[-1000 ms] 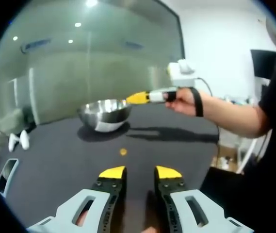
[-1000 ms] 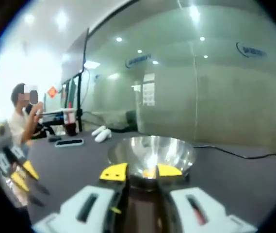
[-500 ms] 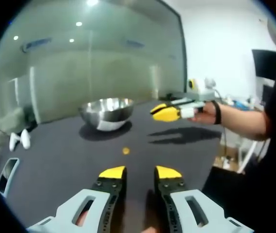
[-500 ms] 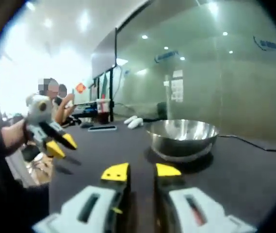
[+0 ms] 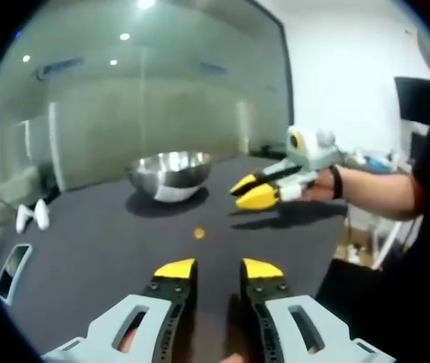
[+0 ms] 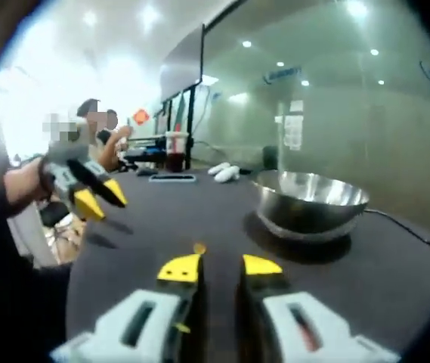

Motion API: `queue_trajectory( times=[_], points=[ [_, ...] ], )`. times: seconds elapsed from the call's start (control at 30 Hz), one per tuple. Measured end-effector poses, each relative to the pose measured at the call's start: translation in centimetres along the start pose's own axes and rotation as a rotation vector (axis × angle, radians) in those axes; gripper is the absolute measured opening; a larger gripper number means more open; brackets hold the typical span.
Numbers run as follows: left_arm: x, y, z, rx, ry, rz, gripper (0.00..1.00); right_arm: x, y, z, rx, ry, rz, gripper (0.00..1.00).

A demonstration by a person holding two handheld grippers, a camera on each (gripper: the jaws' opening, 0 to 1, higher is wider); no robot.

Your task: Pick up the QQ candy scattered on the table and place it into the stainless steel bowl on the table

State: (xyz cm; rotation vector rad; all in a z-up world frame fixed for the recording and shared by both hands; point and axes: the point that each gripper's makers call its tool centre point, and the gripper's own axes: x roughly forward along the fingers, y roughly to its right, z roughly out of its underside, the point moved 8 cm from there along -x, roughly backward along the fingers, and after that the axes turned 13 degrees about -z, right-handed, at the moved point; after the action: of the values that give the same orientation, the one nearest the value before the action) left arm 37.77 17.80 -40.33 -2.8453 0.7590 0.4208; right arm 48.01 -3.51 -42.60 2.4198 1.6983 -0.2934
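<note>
QQ candy point(image 5: 199, 234) lies alone on the dark table point(image 5: 86, 249), near the middle of the left gripper view.

In the right gripper view the same candy point(image 6: 199, 248) sits just above the yellow jaw tips at lower centre. The stainless steel bowl point(image 5: 169, 175) stands upright behind it, well apart; its inside cannot be seen. The left hand-held gripper point(image 5: 218, 270) has its jaws apart with nothing between them. The right hand-held gripper point(image 6: 219, 265) is also apart and empty; it enters the left gripper view point(image 5: 254, 192) from the right, above the table. A phone point(image 5: 9, 270) lies at lower left.
</note>
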Motion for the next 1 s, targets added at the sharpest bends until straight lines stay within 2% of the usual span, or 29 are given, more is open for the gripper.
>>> queue_trajectory(
  times=[0.23, 0.4, 0.6, 0.77, 1.0],
  points=[
    [0.0, 0.0, 0.1, -0.002, -0.002, -0.003, 0.24, 2.5, -0.4, 0.6, 0.019, -0.034, -0.075, 0.2],
    [0.0, 0.3, 0.2, 0.0, -0.004, 0.004, 0.24, 4.4, -0.6, 0.1, 0.01, -0.055, -0.11, 0.2],
    [0.0, 0.2, 0.2, -0.002, -0.002, 0.003, 0.24, 6.7, -0.4, 0.1, 0.023, -0.092, -0.124, 0.2],
    [0.0, 0.0, 0.0, -0.004, 0.004, 0.001, 0.24, 7.4, -0.2, 0.7, 0.042, -0.113, -0.121, 0.11],
    [-0.2, -0.6, 0.0, -0.013, 0.01, -0.014, 0.24, 7.4, 0.0, 0.7, 0.038, -0.103, -0.123, 0.1]
  ],
)
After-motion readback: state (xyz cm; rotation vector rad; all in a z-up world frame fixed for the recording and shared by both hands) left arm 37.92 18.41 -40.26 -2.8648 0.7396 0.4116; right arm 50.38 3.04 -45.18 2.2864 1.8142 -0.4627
